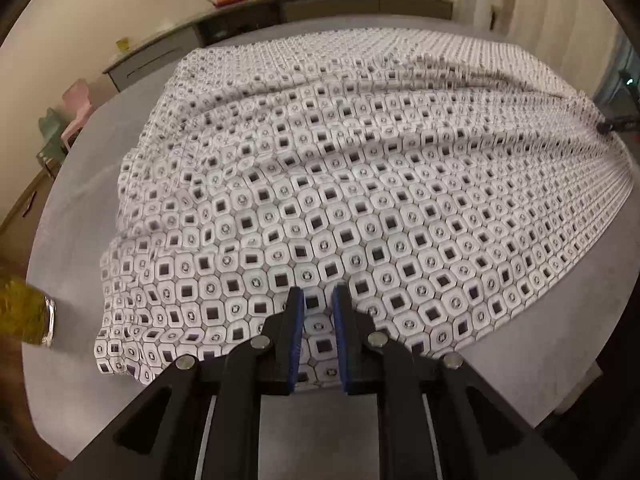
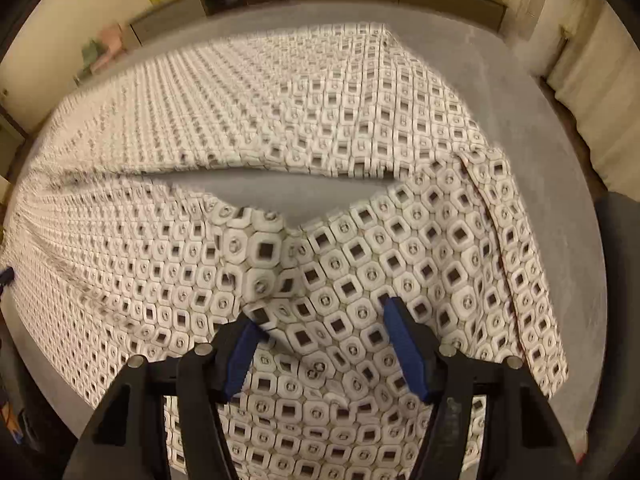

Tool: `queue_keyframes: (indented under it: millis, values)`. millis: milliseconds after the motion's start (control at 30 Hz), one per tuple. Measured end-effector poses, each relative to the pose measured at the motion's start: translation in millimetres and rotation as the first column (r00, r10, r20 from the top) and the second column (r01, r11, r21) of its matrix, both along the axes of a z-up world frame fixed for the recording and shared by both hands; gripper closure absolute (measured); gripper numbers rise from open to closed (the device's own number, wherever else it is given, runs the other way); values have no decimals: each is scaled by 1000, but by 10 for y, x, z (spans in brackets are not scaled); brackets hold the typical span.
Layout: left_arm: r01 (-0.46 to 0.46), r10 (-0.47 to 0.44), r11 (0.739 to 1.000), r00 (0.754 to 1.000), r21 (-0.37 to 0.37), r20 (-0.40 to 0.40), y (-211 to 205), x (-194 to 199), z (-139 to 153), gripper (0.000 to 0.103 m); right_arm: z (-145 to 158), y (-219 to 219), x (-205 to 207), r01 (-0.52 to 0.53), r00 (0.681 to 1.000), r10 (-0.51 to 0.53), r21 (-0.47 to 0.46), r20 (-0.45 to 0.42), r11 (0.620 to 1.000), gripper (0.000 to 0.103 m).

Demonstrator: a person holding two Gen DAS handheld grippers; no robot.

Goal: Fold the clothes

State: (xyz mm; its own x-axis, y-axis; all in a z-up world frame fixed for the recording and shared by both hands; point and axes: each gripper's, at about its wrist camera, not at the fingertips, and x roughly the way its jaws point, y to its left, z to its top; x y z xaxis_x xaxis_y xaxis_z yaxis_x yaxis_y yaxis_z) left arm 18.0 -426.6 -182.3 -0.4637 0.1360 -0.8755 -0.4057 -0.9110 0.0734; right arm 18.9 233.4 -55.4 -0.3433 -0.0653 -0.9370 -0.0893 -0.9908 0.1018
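Observation:
A white garment (image 1: 340, 184) printed with dark squares lies spread and rippled on the grey table (image 1: 80, 216). My left gripper (image 1: 318, 300) sits at its near edge, its blue-padded jaws a narrow gap apart, with flat cloth showing between them. In the right wrist view the garment (image 2: 280, 120) has a curved opening (image 2: 280, 188) that bares the table. My right gripper (image 2: 320, 316) hangs wide open just above a bunched part of the cloth. A dark tip of the right gripper (image 1: 616, 124) shows at the cloth's far right edge.
A glass with yellow contents (image 1: 36, 312) stands on the table, left of the garment's near corner. A long counter (image 1: 320, 4) with small items runs along the back wall. Pink and green chairs (image 1: 68, 120) stand off the table's left side.

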Motion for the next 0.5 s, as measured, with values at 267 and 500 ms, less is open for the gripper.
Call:
queue_keyframes:
  millis: [267,500]
  values:
    - [-50,50,999,998,-8,-23,-44,-275,363,86,310,1173,92,341,921,-361,-142,-149,929,37]
    - [-77,77,997,996,7,-46,430,-1232,527,86,116,1274,-724,304,929,-335,-192,-155,933,37]
